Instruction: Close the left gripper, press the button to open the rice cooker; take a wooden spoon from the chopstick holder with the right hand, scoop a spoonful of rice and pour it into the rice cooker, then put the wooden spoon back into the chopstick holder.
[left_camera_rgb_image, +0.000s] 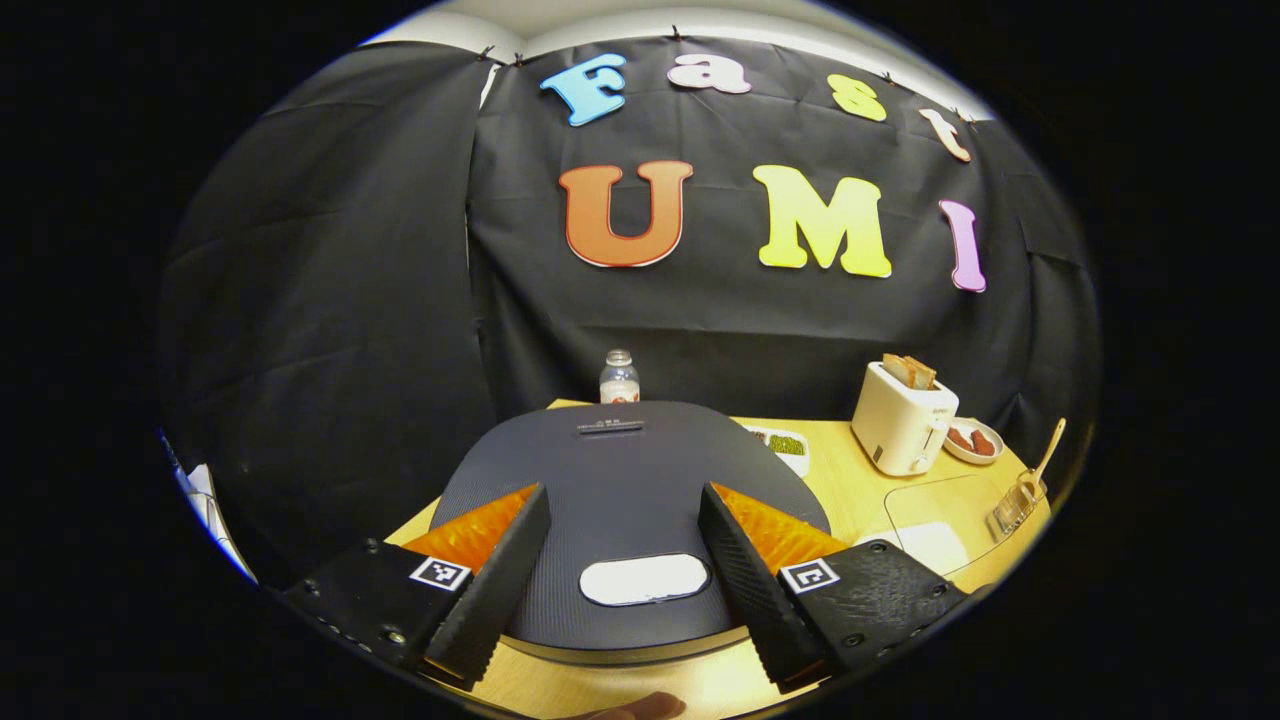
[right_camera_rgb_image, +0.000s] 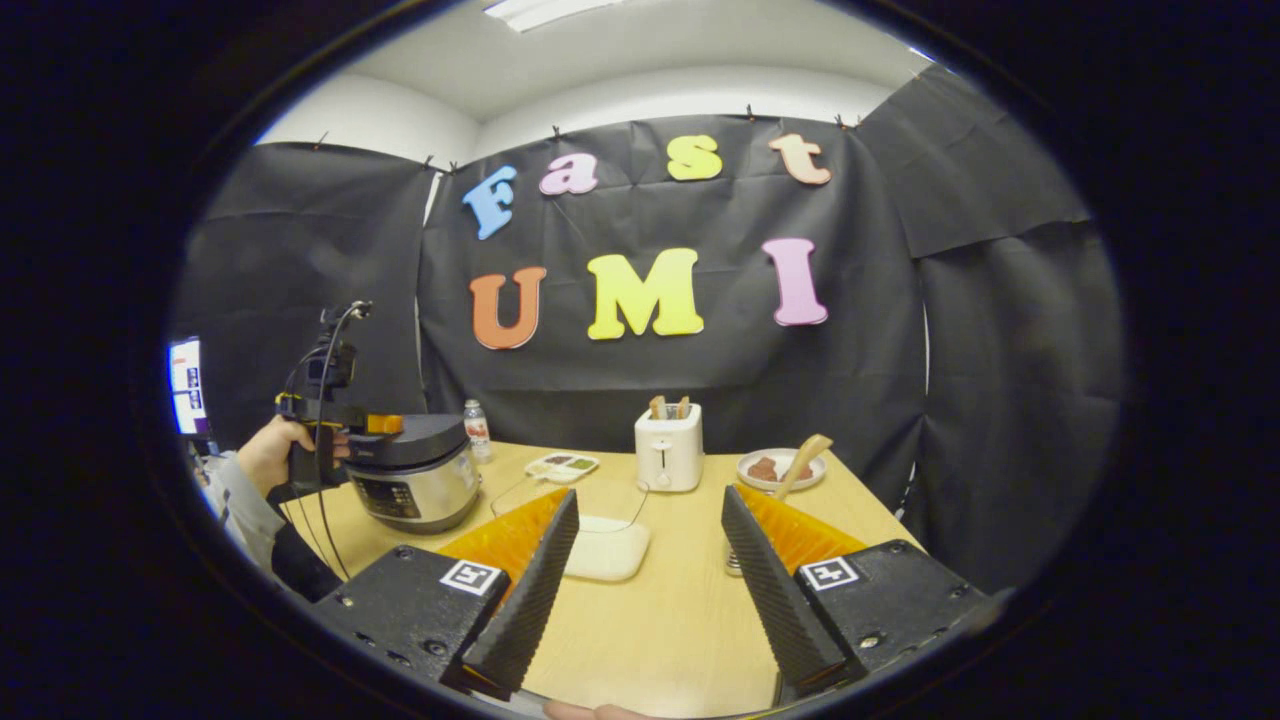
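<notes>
Currently left gripper (left_camera_rgb_image: 622, 580) hangs over the closed rice cooker (left_camera_rgb_image: 620, 480), fingers spread wide, pale button (left_camera_rgb_image: 643, 579) right between the tips, bare lid on all sides. Right gripper (right_camera_rgb_image: 645, 585) is also spread, holding nothing, over bare table (right_camera_rgb_image: 660, 630). Wooden spoon (right_camera_rgb_image: 800, 462) in its chopstick holder (right_camera_rgb_image: 735, 560) sits just ahead of the right finger, which half hides the holder. Rice container (right_camera_rgb_image: 605, 548) ahead-left, contents unreadable. Toaster (right_camera_rgb_image: 669, 446) farther ahead.

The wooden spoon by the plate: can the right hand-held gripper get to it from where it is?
Probably yes. The right hand-held gripper is open, and the wooden spoon sticks up just ahead of it, slightly right. Bare table lies between, with nothing blocking the handle.
</notes>
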